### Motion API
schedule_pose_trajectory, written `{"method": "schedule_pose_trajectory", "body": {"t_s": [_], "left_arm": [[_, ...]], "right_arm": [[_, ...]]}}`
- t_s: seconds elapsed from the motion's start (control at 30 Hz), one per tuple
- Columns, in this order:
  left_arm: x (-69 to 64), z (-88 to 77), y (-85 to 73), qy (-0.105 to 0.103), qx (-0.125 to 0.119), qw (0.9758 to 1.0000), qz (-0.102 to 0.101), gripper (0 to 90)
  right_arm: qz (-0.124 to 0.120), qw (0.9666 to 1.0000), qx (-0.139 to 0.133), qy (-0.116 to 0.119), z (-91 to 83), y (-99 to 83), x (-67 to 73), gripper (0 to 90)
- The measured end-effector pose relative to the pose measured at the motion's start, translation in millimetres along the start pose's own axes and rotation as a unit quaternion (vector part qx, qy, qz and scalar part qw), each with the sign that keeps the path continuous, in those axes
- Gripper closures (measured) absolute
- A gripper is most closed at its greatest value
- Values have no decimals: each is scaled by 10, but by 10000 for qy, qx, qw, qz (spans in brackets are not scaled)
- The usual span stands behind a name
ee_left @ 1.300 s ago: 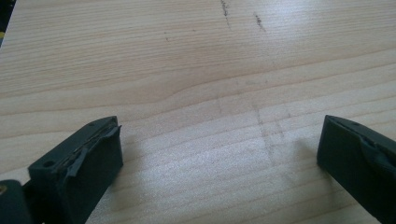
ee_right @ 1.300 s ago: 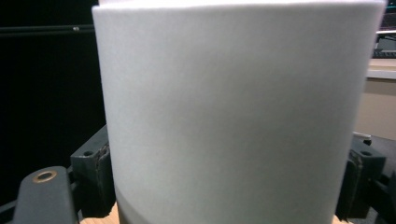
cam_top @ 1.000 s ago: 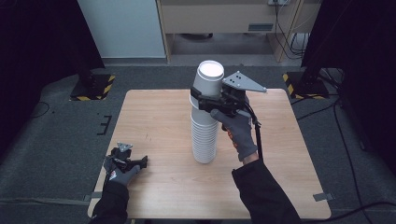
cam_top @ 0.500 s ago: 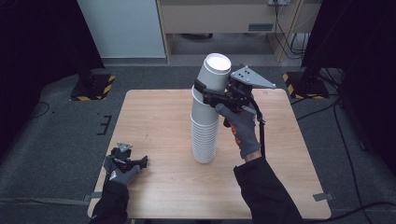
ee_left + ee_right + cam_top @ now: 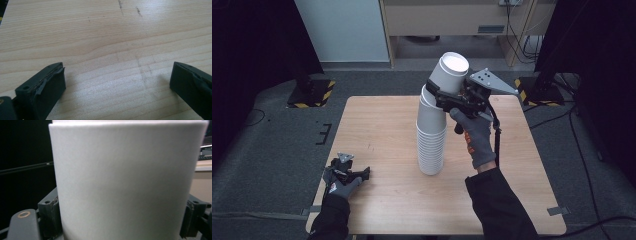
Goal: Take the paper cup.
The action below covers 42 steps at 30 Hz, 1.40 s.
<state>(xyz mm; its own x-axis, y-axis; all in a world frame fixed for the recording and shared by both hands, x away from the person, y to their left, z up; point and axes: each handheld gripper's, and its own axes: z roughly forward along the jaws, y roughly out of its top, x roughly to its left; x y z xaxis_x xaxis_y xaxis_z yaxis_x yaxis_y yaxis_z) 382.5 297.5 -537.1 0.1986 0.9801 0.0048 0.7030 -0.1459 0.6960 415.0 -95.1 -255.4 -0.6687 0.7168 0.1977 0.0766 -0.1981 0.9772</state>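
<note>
Right gripper (image 5: 447, 97) pinches tilted top white paper cup (image 5: 451, 73); probably lift straight, sparing white stack (image 5: 431, 145); left gripper (image 5: 117, 87) spread.

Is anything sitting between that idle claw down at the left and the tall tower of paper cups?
Nothing visible does. The left gripper rests open at the table's near-left corner, and only bare wood lies between it and the cup stack. The right gripper is clamped on the tilted top cup.
</note>
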Motion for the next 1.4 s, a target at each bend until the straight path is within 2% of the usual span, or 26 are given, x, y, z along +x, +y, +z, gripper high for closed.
{"method": "schedule_pose_trajectory", "body": {"t_s": [0.23,0.63,0.9,1.4], "left_arm": [[0,0,0,0,1,10000,2,0],[0,0,0,0,0,10000,2,0],[0,0,0,1,1,10000,2,0],[0,0,0,1,1,10000,1,0]], "right_arm": [[53,9999,-85,-65,-99,44,-47,159],[40,9996,-133,-261,-390,46,-164,159],[94,9991,-62,-400,-642,-61,-265,159],[249,9983,76,-515,-939,-295,-387,159]]}}
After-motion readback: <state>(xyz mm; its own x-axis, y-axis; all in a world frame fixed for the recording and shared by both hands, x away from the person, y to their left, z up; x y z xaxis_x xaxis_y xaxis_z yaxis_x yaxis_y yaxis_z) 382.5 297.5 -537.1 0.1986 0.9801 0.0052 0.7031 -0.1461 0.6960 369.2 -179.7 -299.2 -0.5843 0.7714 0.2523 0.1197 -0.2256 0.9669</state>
